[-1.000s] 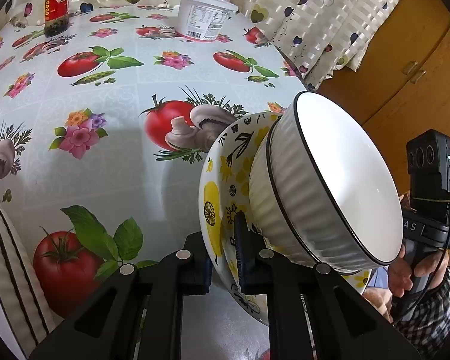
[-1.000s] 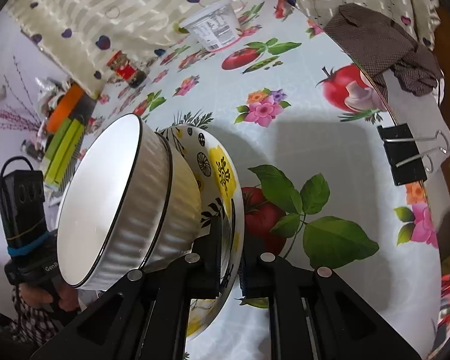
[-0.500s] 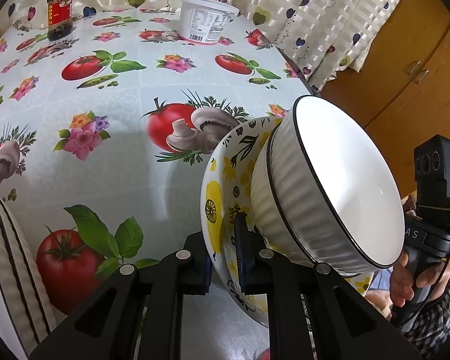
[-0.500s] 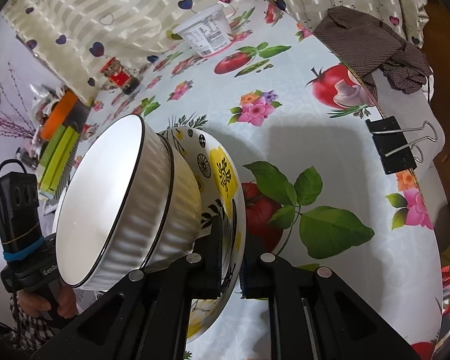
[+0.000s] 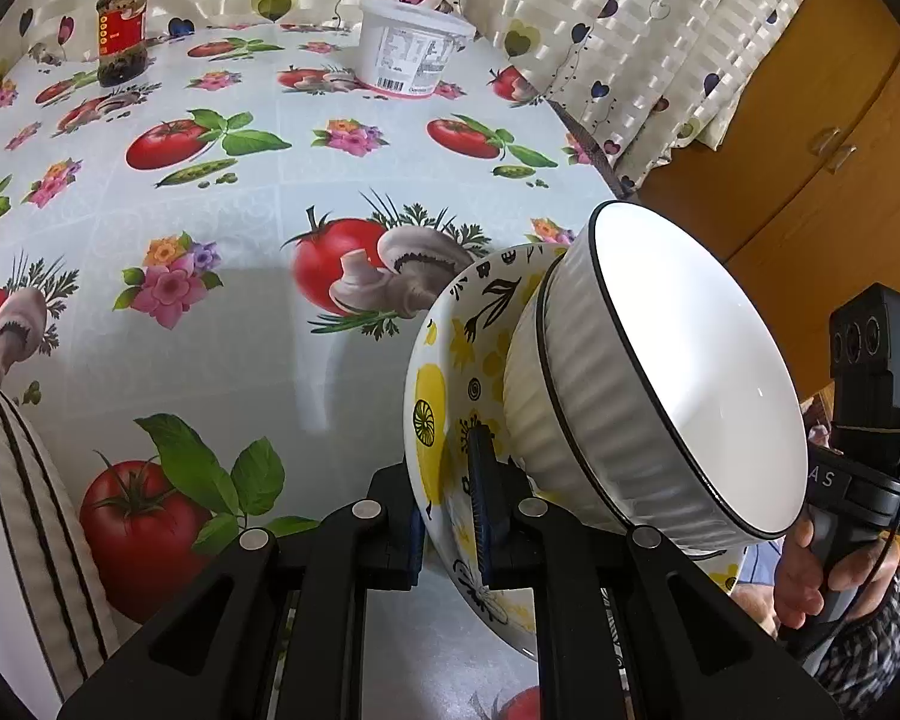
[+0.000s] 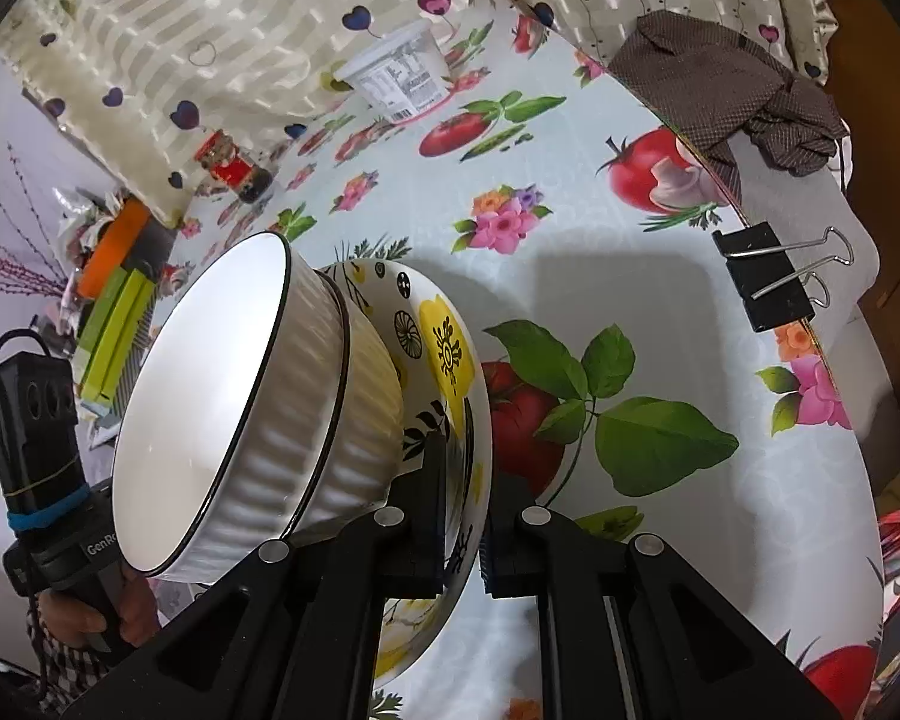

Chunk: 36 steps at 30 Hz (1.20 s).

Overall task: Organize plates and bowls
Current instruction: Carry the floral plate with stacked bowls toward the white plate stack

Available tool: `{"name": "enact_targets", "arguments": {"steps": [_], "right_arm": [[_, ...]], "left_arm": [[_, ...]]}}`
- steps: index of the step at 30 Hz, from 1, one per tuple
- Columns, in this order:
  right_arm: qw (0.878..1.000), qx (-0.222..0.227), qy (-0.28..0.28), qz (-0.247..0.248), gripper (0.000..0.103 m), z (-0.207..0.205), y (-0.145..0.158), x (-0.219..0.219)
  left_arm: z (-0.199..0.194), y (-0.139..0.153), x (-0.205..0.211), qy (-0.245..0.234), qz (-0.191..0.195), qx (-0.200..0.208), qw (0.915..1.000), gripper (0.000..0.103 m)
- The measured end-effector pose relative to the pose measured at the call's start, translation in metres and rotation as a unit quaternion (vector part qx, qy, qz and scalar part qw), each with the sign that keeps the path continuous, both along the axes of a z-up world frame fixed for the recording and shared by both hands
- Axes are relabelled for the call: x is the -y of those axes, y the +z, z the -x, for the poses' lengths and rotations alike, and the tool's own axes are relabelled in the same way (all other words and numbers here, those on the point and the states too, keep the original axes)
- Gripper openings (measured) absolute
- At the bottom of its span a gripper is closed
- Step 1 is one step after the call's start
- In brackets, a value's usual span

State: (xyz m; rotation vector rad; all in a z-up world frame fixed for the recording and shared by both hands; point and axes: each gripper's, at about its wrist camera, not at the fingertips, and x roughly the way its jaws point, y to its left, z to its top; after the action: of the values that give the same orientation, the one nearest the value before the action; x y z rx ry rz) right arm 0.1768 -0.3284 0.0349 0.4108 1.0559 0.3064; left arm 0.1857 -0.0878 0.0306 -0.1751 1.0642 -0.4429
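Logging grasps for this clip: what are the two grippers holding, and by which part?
Both hold the yellow-patterned plate by its rim, the left gripper and right gripper on opposite edges. The white ribbed bowl rides on the plate, ungripped.

Left gripper point(image 5: 450, 516) with both fingers closed tight on a rim, opposite the right gripper point(image 6: 465, 516), likewise clamped. A hand point(image 5: 822, 564) wraps each gripper's handle below.
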Motion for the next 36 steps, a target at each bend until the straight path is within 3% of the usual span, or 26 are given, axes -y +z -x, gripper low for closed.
{"name": "enact_targets", "arguments": {"steps": [16, 36], "right_arm": [[1.000, 0.024, 0.012, 0.008, 0.010, 0.000, 0.040, -0.022], [0.996, 0.039, 0.076, 0.009, 0.010, -0.007, 0.073, -0.107]], "left_arm": [[0.006, 0.040, -0.025, 0.025, 0.019, 0.026, 0.9992, 0.012], [0.029, 0.079, -0.108, 0.092, 0.017, 0.057, 0.9940, 0.011]]}}
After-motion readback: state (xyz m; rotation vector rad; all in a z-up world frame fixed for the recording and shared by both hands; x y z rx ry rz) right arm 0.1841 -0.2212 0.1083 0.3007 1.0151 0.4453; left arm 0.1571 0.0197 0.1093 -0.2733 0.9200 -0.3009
